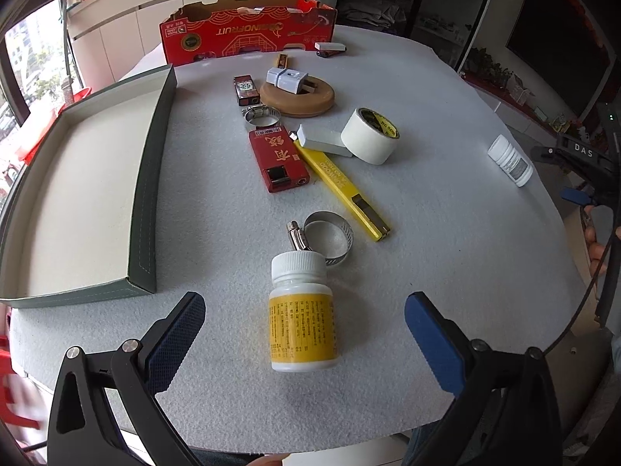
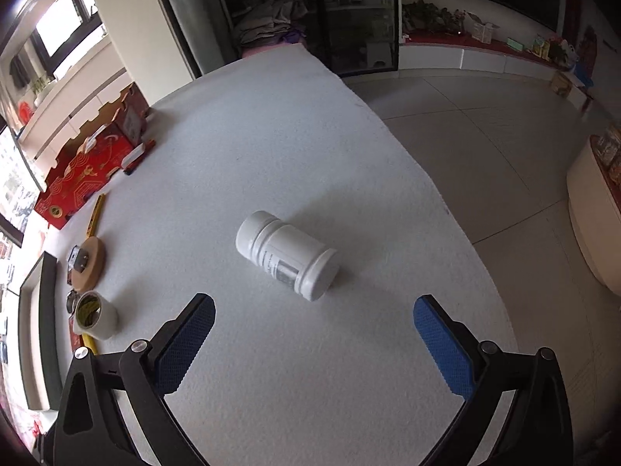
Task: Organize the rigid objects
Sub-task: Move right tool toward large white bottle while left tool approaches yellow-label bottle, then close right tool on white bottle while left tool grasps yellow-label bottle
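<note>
A white bottle with a yellow label [image 1: 302,312] lies on the felt table between the fingers of my left gripper [image 1: 304,312], which is open and not touching it. A metal hose clamp [image 1: 328,237] lies just beyond its cap. A second, all-white bottle [image 2: 288,255] lies on its side ahead of my right gripper [image 2: 314,316], also open and empty; the same bottle [image 1: 509,160] shows at the right in the left wrist view. An empty grey-green tray [image 1: 149,178] sits to the left.
Mid-table lie a red lighter [image 1: 278,161], a yellow stick [image 1: 341,186], a tape roll [image 1: 370,136], a grey block [image 1: 324,140], another clamp [image 1: 262,115], a wooden ring [image 1: 298,97] bearing a white plug. A red cardboard box [image 1: 248,31] stands behind. The table edge [image 2: 446,202] drops off right.
</note>
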Action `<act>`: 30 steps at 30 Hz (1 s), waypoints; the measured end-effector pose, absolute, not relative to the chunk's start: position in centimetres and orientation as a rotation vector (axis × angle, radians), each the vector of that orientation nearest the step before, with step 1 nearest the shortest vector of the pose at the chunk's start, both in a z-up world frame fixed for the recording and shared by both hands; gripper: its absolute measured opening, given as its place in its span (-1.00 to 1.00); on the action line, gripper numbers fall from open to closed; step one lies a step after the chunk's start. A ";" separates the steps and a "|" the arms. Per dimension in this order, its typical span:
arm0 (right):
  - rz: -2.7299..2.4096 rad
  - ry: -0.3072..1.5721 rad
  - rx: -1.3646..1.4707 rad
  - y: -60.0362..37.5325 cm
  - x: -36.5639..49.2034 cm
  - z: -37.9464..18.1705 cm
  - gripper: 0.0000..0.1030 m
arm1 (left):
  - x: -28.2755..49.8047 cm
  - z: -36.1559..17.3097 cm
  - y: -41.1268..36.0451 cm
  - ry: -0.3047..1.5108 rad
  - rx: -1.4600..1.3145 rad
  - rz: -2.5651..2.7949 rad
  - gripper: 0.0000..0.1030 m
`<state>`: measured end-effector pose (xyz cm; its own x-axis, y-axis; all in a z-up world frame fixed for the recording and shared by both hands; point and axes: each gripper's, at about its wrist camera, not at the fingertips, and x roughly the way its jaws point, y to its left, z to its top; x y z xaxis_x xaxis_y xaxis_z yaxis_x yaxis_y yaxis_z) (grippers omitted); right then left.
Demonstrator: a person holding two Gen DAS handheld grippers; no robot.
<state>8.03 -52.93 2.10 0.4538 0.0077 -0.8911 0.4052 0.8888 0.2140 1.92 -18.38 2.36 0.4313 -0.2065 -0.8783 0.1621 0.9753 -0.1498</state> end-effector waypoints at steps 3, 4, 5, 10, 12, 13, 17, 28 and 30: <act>-0.200 1.067 0.505 -55.0 10.5 0.7 1.00 | 2.2 2.3 -18.7 1.114 -0.038 -0.233 1.00; -0.168 1.066 0.524 -55.0 11.3 0.3 1.00 | 2.2 2.3 -18.8 1.115 -0.037 -0.230 1.00; -0.135 1.063 0.538 -54.7 12.0 0.0 1.00 | 2.2 2.3 -18.7 1.115 -0.034 -0.227 1.00; 0.031 1.090 0.574 -51.8 13.6 -0.6 1.00 | 2.7 1.8 -18.5 1.132 -0.021 -0.194 1.00; 0.142 1.095 0.600 -50.4 12.9 -0.1 1.00 | 2.7 1.7 -18.4 1.132 -0.012 -0.188 1.00; 0.180 1.100 0.594 -49.6 12.5 0.2 1.00 | 2.7 1.6 -18.3 1.130 -0.009 -0.185 1.00; 0.107 1.135 0.464 -48.0 10.7 1.1 1.00 | 2.6 1.9 -17.8 1.124 -0.005 -0.181 1.00; -0.009 1.284 0.311 -46.3 7.4 0.5 1.00 | 2.4 1.2 -18.1 1.163 0.025 -0.146 1.00; -0.026 1.291 0.304 -46.1 7.0 0.4 1.00 | 2.3 1.3 -18.2 1.163 0.025 -0.150 0.99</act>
<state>6.96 -46.06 0.40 0.2816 0.1505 -0.9477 0.1882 0.9598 0.2083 2.28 -18.21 1.29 0.3881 -0.1052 -0.9156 0.1308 0.9897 -0.0583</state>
